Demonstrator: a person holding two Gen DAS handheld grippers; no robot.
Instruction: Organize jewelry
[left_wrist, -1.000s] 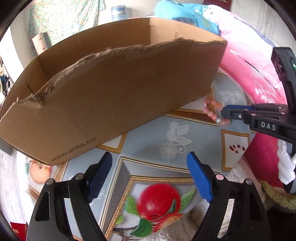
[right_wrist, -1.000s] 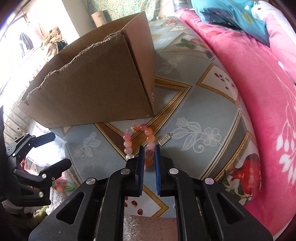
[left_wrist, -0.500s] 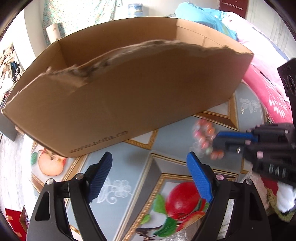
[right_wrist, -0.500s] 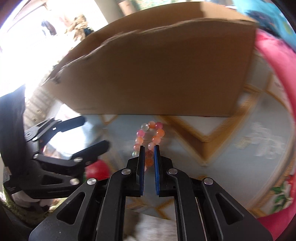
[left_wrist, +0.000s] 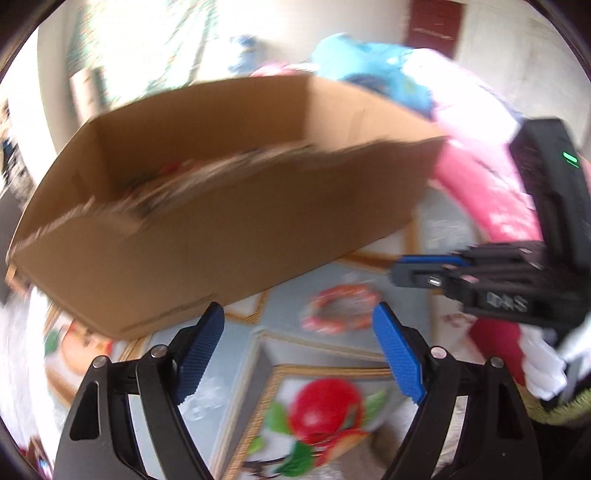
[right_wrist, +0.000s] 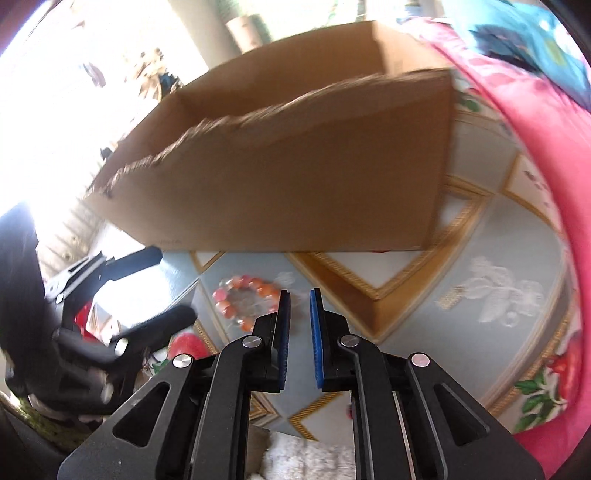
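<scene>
A pink and orange bead bracelet (right_wrist: 245, 301) lies flat on the patterned tablecloth, in front of the open cardboard box (right_wrist: 295, 173). It also shows blurred in the left wrist view (left_wrist: 340, 308). My right gripper (right_wrist: 298, 306) hangs just to the right of the bracelet with its jaws slightly parted and nothing between them. It shows from the side in the left wrist view (left_wrist: 400, 267). My left gripper (left_wrist: 299, 328) is wide open and empty, just short of the bracelet. It shows in the right wrist view (right_wrist: 166, 284).
A small silver charm (right_wrist: 452, 297) lies on the cloth to the right. A pink quilt (right_wrist: 535, 155) borders the table on the right. The box (left_wrist: 221, 221) has a torn front rim. Some blurred items lie inside the box.
My right gripper let go of the bracelet, which now lies flat on the cloth, and its jaws parted a little. Both cameras shifted; the left gripper stayed open.
</scene>
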